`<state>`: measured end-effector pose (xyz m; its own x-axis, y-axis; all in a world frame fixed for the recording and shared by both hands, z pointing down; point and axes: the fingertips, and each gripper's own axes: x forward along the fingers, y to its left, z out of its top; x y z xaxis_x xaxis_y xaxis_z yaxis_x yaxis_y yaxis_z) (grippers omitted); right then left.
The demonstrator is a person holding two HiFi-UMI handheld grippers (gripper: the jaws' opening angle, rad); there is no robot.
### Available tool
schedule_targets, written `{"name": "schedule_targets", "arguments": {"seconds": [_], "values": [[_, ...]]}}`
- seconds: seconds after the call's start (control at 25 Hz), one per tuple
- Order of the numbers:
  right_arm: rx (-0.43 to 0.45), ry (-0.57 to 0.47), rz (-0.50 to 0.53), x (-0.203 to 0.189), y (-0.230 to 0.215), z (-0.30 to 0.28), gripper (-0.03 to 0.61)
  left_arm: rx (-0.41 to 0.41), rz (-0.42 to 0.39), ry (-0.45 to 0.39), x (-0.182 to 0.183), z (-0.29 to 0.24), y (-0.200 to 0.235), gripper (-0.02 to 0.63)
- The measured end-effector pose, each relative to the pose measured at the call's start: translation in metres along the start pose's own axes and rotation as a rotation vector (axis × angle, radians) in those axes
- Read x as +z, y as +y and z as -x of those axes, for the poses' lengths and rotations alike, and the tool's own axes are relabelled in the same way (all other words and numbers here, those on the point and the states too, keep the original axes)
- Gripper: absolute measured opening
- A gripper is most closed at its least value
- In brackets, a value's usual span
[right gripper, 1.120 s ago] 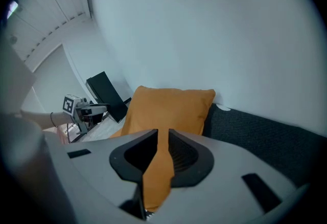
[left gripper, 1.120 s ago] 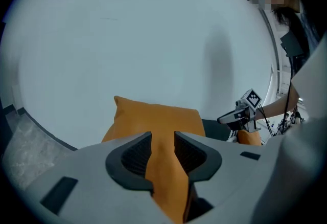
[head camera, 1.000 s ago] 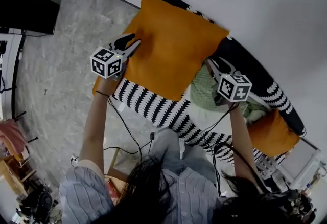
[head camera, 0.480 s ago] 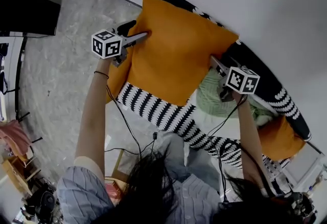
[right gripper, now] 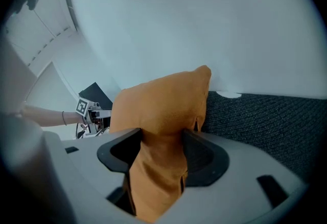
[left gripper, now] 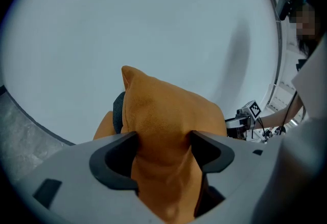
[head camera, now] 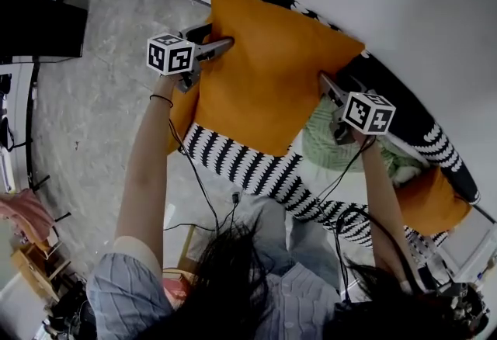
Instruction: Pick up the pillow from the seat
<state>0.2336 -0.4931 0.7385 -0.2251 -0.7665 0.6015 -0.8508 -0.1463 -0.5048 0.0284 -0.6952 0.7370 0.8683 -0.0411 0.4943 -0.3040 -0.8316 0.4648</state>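
Observation:
A big orange pillow (head camera: 272,82) hangs above the striped seat (head camera: 248,168), held by its two side edges. My left gripper (head camera: 221,44) is shut on the left edge; in the left gripper view the orange cloth (left gripper: 168,115) is pinched and bunched between the pads of the left gripper (left gripper: 163,146). My right gripper (head camera: 324,83) grips the right edge. Its jaws are closing, with a fold of the pillow (right gripper: 163,105) pressed between them at the right gripper (right gripper: 161,149).
A green cushion (head camera: 326,146) and a second orange pillow (head camera: 431,202) lie on the seat to the right, before the dark backrest (head camera: 408,125). Another orange cushion (head camera: 180,109) shows behind the left arm. Grey floor (head camera: 93,121), cables and a black unit (head camera: 39,24) are at left.
Both grippers have gone up and a little apart with the pillow, which now hangs higher and flatter over the seat. The left gripper has shifted towards the pillow's upper left edge.

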Motion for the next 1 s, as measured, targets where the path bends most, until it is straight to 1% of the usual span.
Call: {"name": "schedule_targets", "arguments": {"seconds": [0.12,0.2,0.32,0.4,0.6,0.72,1.0], "values": [[-0.027,0.005,0.015,0.002,0.003,0.002,0.233,0.026,0.014,0.017,0.001,0.003,-0.009,0.305],[-0.044,0.016,0.024,0.000,0.005,0.005,0.193,0.041,0.033,0.009,-0.001,0.005,-0.017,0.268],[-0.056,0.037,0.029,-0.003,0.008,0.009,0.145,0.057,0.050,-0.050,-0.004,0.014,-0.027,0.247],[-0.049,0.043,0.034,-0.003,0.014,0.014,0.121,0.064,0.045,-0.088,-0.003,0.024,-0.034,0.242],[-0.014,0.050,0.088,-0.006,0.042,0.042,0.103,0.085,-0.004,-0.117,-0.001,0.058,-0.060,0.238],[-0.012,0.050,0.120,-0.014,0.057,0.061,0.095,0.110,-0.027,-0.123,-0.006,0.077,-0.079,0.236],[-0.021,0.016,0.090,-0.026,0.086,0.108,0.081,0.141,-0.066,-0.160,-0.009,0.119,-0.126,0.233]]}}
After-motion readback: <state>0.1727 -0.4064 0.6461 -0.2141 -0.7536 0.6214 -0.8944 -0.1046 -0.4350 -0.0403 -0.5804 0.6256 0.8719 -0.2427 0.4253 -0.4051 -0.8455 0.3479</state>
